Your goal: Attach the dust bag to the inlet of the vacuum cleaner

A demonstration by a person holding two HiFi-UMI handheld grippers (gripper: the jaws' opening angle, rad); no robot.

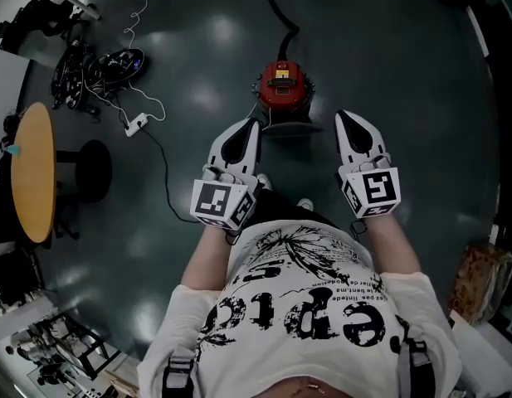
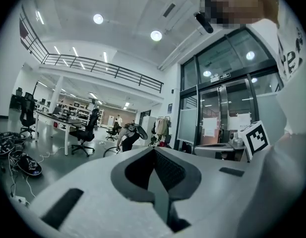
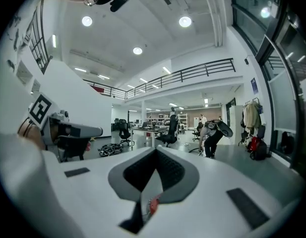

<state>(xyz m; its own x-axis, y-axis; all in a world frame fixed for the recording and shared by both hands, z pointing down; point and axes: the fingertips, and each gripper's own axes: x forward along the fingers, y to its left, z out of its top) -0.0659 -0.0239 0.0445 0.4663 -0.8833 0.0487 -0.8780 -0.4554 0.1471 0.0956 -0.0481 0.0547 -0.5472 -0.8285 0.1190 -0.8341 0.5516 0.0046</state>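
The red vacuum cleaner (image 1: 281, 87) stands on the dark floor ahead of me, with a black hose (image 1: 277, 8) running away from it. No dust bag shows in any view. My left gripper (image 1: 249, 125) and right gripper (image 1: 344, 116) are held side by side above the floor, pointing level toward the vacuum, one on each side of it and apart from it. In the left gripper view the jaws meet at the left gripper's tip (image 2: 153, 150) with nothing between them. The right gripper (image 3: 155, 150) is likewise shut and empty.
A round wooden table (image 1: 31, 172) and a black stool (image 1: 94, 169) stand at the left. Cables and a white power strip (image 1: 136, 124) lie on the floor beyond them. Far off, a person with a backpack (image 3: 213, 135) bends over near desks and office chairs (image 2: 85, 133).
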